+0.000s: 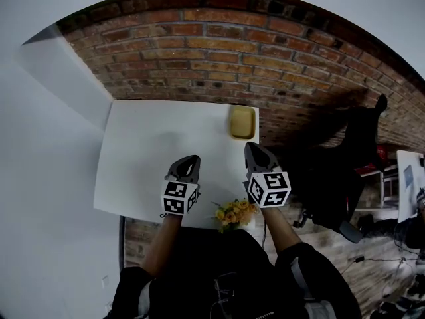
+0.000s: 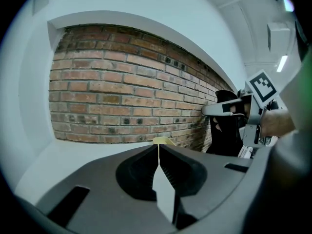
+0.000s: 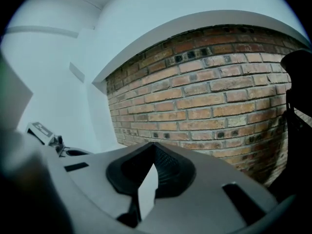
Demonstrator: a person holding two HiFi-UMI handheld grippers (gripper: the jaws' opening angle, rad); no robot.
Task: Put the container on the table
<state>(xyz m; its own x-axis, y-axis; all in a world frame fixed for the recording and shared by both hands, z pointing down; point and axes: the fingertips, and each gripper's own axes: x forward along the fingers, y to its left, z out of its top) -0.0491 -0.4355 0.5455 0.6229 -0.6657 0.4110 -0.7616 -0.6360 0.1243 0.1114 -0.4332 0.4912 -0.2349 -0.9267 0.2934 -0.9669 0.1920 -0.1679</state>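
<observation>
Resting at the far right edge of the table (image 1: 153,158), the yellow container (image 1: 242,121) lies just ahead of the nearer right gripper (image 1: 253,148), whose fingers, like the left gripper's (image 1: 192,159), are closed on nothing.

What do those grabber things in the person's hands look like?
The left gripper and right gripper are dark grey, with pointed jaws and a white cube of black square markers at the back. The person wears dark sleeves.
</observation>
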